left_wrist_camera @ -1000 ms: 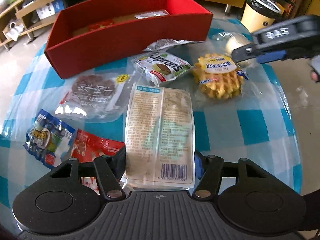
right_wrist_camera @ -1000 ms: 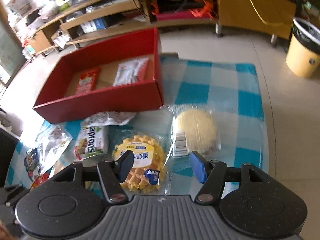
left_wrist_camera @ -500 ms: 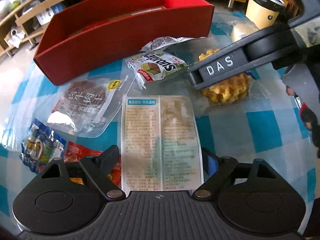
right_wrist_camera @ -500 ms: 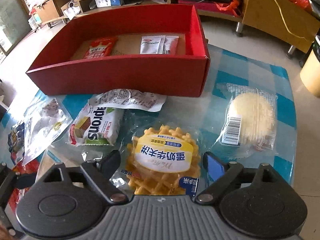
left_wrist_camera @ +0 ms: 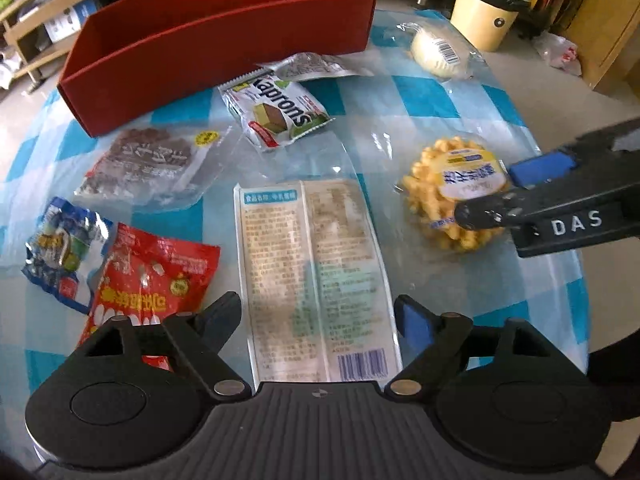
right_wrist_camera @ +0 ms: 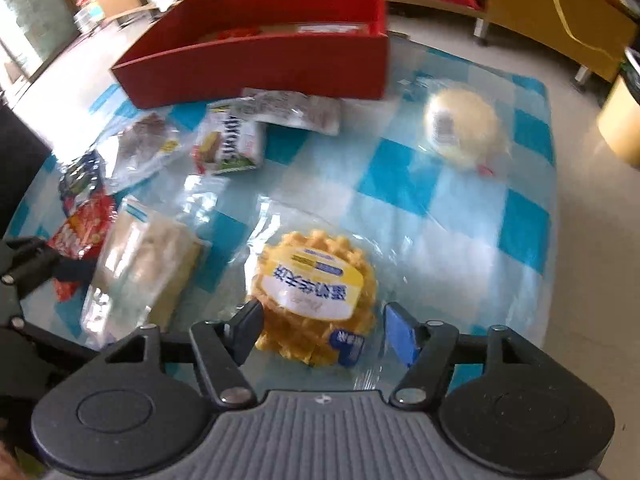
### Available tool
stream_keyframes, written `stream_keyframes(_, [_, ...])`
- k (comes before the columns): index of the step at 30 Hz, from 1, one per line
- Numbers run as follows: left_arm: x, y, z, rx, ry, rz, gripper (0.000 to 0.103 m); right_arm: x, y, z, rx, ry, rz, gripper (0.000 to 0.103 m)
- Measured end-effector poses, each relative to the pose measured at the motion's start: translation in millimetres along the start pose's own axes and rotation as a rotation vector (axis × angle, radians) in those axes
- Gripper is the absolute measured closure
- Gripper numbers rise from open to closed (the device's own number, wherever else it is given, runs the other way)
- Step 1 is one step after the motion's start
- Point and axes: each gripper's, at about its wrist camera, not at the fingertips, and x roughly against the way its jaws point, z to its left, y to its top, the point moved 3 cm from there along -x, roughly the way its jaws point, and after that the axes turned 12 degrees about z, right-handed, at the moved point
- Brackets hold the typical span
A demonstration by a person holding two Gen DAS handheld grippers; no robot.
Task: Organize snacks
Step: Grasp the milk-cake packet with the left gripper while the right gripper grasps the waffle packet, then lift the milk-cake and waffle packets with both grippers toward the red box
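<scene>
Your right gripper point(right_wrist_camera: 320, 330) is closing around the waffle pack point(right_wrist_camera: 316, 284), which is lying flat on the table point(right_wrist_camera: 460, 248), left finger touching, right pad just off. Your left gripper point(left_wrist_camera: 320, 320) is opening, straddling the long flat pack point(left_wrist_camera: 316, 272), its long axis running away from you toward the red box point(left_wrist_camera: 224, 44).

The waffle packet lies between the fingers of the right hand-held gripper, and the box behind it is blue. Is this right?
Not quite: the box is red, as the right wrist view shows. The waffle packet does lie between the fingers of the right hand-held gripper.
</scene>
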Motion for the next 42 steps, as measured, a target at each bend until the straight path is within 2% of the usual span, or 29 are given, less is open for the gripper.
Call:
stream_keyframes(1, [-2.4, 3.8, 0.1, -0.001, 0.008, -0.005, 0.014, -1.4, 3.3, -5.0, -0.044, 0.018, -0.008, 0.029])
stream_keyframes(4, [-5.0, 8.2, -1.3, -0.007, 0.045, -0.013, 0.012, 1.0, 7.4, -2.9, -0.027, 0.014, -0.028, 0.029])
stream_keyframes(7, [-6.2, 5.6, -0.7, -0.029, 0.057, -0.015, 0.012, 6.9, 8.6, 8.5, 0.121, -0.062, -0.034, 0.029])
stream_keyframes(11, [-12.3, 3.3, 3.9, -0.027, 0.011, 0.02, 0.01, 17.9, 2.8, 19.2, 0.45, -0.122, -0.013, 0.029])
stream_keyframes(14, [-11.2, 4.4, 1.7, -0.04, -0.01, 0.024, 0.01, 18.0, 5.9, 28.5, 0.642, -0.138, 0.028, 0.029])
stream_keyframes(17, [-11.1, 6.4, -0.1, -0.038, -0.035, 0.03, 0.007, 4.0, 19.0, 31.7, 0.751, -0.149, 0.067, 0.028])
stream_keyframes(18, [-11.8, 7.4, -0.3, -0.037, -0.04, 0.032, 0.007, -0.8, 23.3, 32.8, 0.771, -0.154, 0.075, 0.022])
stream_keyframes(19, [-12.1, 8.2, -0.2, -0.036, -0.046, 0.035, 0.006, -4.5, 27.7, 34.6, 0.789, -0.141, 0.083, 0.017])
stream_keyframes(23, [-13.5, 14.1, 2.0, -0.023, -0.065, 0.041, 0.002, -18.7, 38.3, 44.3, 0.855, -0.041, 0.15, 0.015])
stream_keyframes(25, [-14.4, 15.2, 3.5, -0.028, -0.071, 0.044, 0.001, -25.0, 35.5, 47.7, 0.859, 0.0, 0.165, 0.013])
stream_keyframes(27, [-15.7, 15.0, 2.6, -0.038, -0.06, 0.042, 0.001, -33.7, 32.5, 46.2, 0.823, 0.0, 0.159, 0.009])
stream_keyframes(28, [-16.3, 14.0, 0.7, -0.055, -0.047, 0.042, 0.0, -38.3, 30.0, 42.8, 0.794, 0.01, 0.16, 0.004])
stream_keyframes(30, [-18.6, 13.9, -3.2, -0.091, -0.023, 0.039, 0.0, -39.7, 23.8, 37.9, 0.776, 0.024, 0.126, 0.0])
stream_keyframes(32, [-19.6, 13.7, -3.8, -0.118, -0.018, 0.03, 0.0, -41.2, 16.8, 35.6, 0.763, -0.002, 0.115, 0.0])
stream_keyframes(36, [-17.6, 14.8, 3.7, -0.114, -0.011, 0.03, 0.0, -40.3, 12.7, 28.7, 0.684, 0.006, 0.111, 0.0])
stream_keyframes(39, [-17.2, 14.6, 20.2, -0.051, -0.018, 0.037, 0.0, -39.3, 13.1, 21.9, 0.643, -0.009, 0.114, 0.0])
stream_keyframes(42, [-15.8, 18.1, 25.0, 0.008, -0.037, 0.033, 0.002, -34.8, 1.3, 13.3, 0.575, -0.023, 0.102, 0.009])
